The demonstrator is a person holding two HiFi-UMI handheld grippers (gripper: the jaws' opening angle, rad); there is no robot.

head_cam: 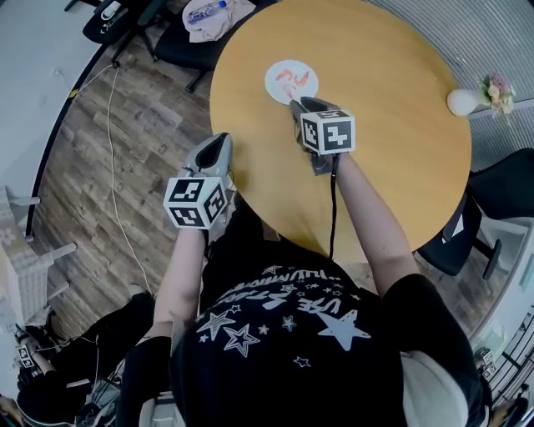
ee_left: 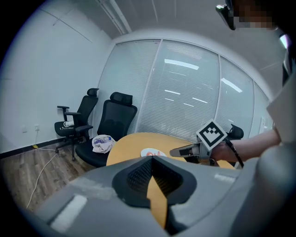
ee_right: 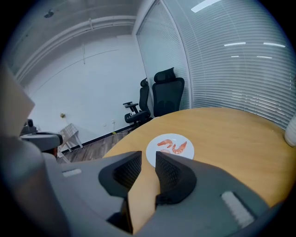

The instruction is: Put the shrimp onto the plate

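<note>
A white plate [head_cam: 291,82] lies on the round wooden table [head_cam: 392,100] and holds a few orange shrimp [head_cam: 294,79]. In the right gripper view the shrimp [ee_right: 172,146] lie on the plate [ee_right: 155,152] just past the jaws. My right gripper [head_cam: 296,105] hovers at the plate's near rim. Its jaws [ee_right: 149,155] stand a little open with nothing between them. My left gripper [head_cam: 222,142] hangs at the table's left edge, and its jaws [ee_left: 151,158] are shut and empty. The left gripper view shows the right gripper [ee_left: 178,151] and the plate [ee_left: 151,152] beyond.
A white vase with flowers [head_cam: 463,102] stands at the table's far right edge. A black office chair [head_cam: 188,46] with a cloth and a bottle [head_cam: 213,15] sits behind the table. Another chair [head_cam: 467,225] is at the right. A cable [head_cam: 113,167] runs across the wooden floor.
</note>
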